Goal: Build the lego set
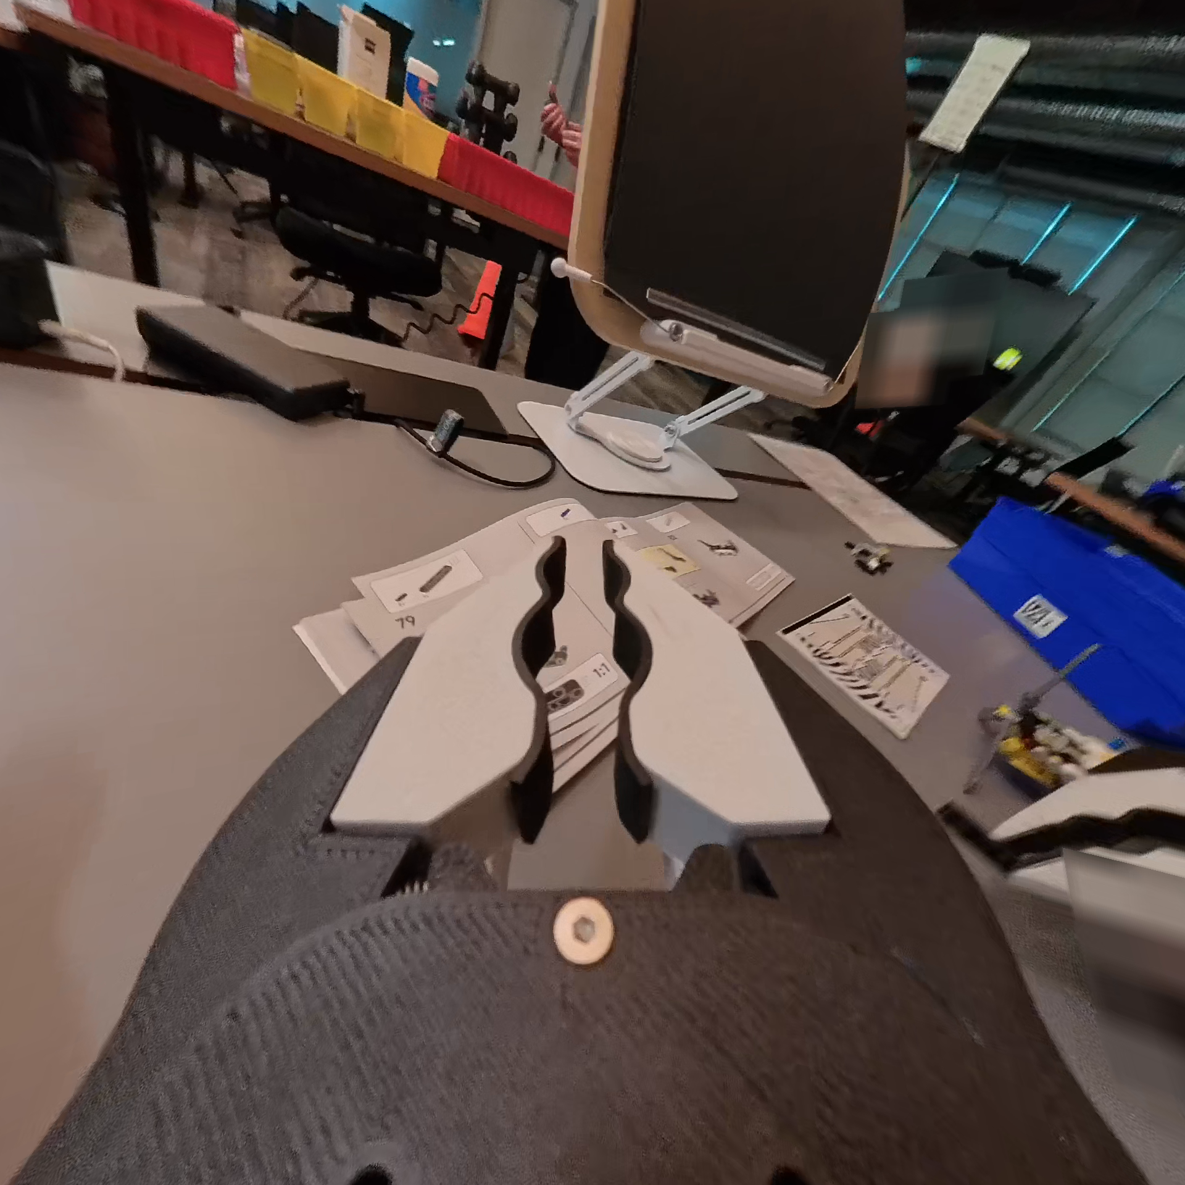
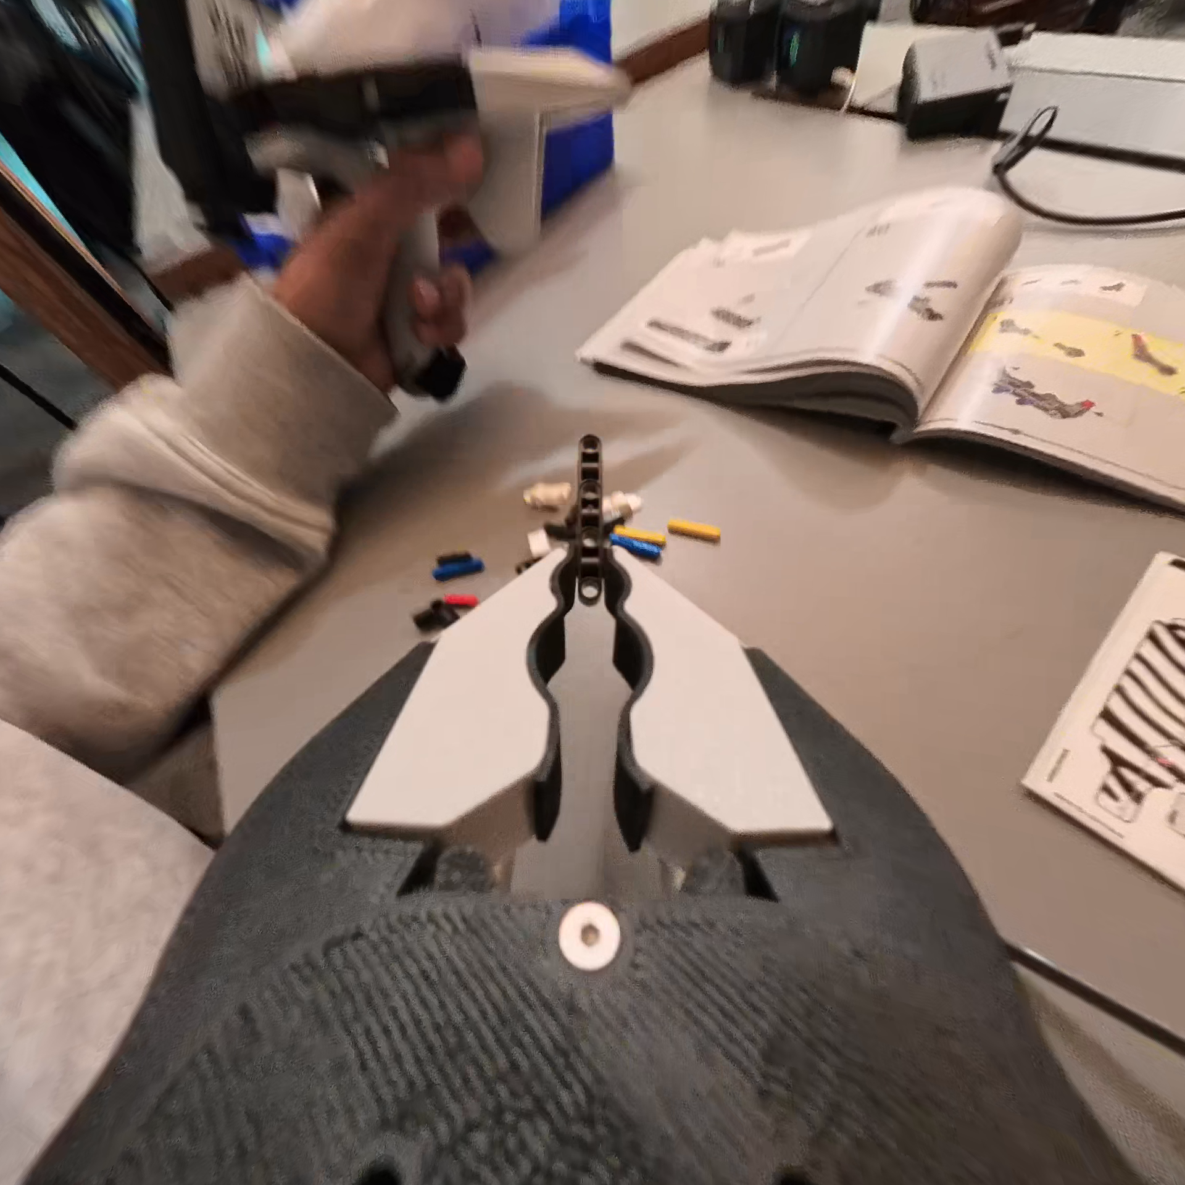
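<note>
My right gripper is shut on a black beam with holes, which sticks out forward above the grey table. Below it lie loose Lego pieces: blue, yellow, red, black and white ones. My left gripper is open and empty, held above the open instruction booklet. In the right wrist view the left gripper shows blurred at the upper left, held by a hand. In the left wrist view the right gripper and the pieces show at the right edge.
A striped sticker sheet lies right of the booklet. A blue bin stands at the table's right. A dark tablet on a white stand, a black power adaptor with its cable and a small Lego assembly lie farther back. The left gripper's tips are roughly 20 cm from the right gripper's.
</note>
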Tool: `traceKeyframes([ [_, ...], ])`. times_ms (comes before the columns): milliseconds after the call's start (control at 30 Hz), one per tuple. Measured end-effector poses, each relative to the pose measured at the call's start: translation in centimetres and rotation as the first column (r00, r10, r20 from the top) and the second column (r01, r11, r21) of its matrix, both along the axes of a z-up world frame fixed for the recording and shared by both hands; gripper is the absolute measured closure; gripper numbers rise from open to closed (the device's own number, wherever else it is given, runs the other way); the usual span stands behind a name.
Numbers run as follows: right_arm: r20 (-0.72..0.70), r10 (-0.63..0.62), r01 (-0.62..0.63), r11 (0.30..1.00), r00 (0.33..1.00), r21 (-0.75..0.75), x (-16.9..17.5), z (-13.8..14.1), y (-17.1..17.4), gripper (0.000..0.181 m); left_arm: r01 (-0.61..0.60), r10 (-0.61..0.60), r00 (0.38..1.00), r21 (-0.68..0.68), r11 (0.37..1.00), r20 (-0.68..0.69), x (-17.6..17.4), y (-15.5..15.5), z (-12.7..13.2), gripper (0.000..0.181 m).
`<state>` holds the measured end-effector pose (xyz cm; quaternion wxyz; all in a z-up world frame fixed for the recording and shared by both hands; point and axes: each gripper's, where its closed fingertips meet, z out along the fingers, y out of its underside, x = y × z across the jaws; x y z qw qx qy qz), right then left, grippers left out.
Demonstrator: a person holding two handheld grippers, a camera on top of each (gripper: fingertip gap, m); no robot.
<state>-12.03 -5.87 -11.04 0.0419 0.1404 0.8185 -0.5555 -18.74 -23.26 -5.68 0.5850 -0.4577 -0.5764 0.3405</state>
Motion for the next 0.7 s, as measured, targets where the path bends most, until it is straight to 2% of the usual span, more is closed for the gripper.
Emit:
traceKeyframes([
  [100,0.081,-0.035,0.047,0.987,0.996,-0.151,-1.0,3.0,0.7,0.176,0.03,-0.032,0.999,-0.082,0.996,-0.026,-0.2,1.5,0.5,0.174],
  [167,0.087,-0.062,0.08,0.973,0.994,-0.218,-1.7,4.8,1.4,0.177,0.157,-0.16,0.984,-0.043,0.987,-0.077,-0.1,3.9,1.3,0.178],
  [200,0.082,-0.09,0.107,0.968,0.993,-0.227,-2.2,5.5,1.7,0.177,0.272,-0.268,0.955,0.016,0.962,-0.129,0.3,5.7,2.1,0.18],
  [233,0.073,-0.112,0.125,0.966,0.991,-0.227,-2.5,6.0,1.9,0.177,0.433,-0.408,0.888,0.089,0.897,-0.212,1.3,8.0,3.3,0.181],
  [267,0.063,-0.108,0.12,0.965,0.992,-0.233,-2.5,6.6,1.9,0.176,0.595,-0.533,0.789,0.162,0.787,-0.305,2.7,10.0,4.6,0.179],
  [300,0.055,-0.101,0.111,0.963,0.993,-0.244,-2.3,7.3,1.9,0.176,0.71,-0.613,0.694,0.222,0.668,-0.378,3.8,11.3,5.7,0.176],
  [333,0.047,-0.089,0.098,0.961,0.995,-0.259,-2.0,7.9,1.8,0.177,0.776,-0.657,0.626,0.258,0.575,-0.42,4.5,12.1,6.4,0.172],
  [367,0.041,-0.073,0.081,0.957,0.996,-0.277,-1.5,8.6,1.6,0.176,0.808,-0.683,0.587,0.266,0.526,-0.435,4.9,12.9,6.7,0.166],
  [400,0.036,-0.056,0.064,0.953,0.998,-0.296,-1.1,9.2,1.5,0.176,0.82,-0.703,0.57,0.251,0.514,-0.425,5.0,13.6,6.6,0.161],
  [467,0.034,-0.02,0.03,0.942,0.999,-0.334,-0.3,10.2,1.1,0.176,0.826,-0.744,0.563,0.202,0.527,-0.361,5.0,15.3,5.8,0.152],
  [533,0.047,0.01,0.008,0.93,0.999,-0.368,0.3,10.9,0.9,0.177,0.842,-0.778,0.539,0.168,0.513,-0.323,5.3,16.6,5.3,0.144],
  [600,0.072,0.034,-0.003,0.919,0.997,-0.395,0.5,11.3,0.7,0.177,0.856,-0.776,0.517,0.184,0.484,-0.362,5.4,17.1,5.8,0.144],
  [667,0.093,0.045,-0.003,0.91,0.995,-0.415,0.5,11.5,0.6,0.177,0.883,-0.763,0.468,0.22,0.414,-0.445,5.9,17.3,7.0,0.152],
  [700,0.102,0.043,0.004,0.909,0.994,-0.418,0.3,11.5,0.6,0.177,0.897,-0.754,0.443,0.229,0.379,-0.485,6.1,17.3,7.6,0.15],
])
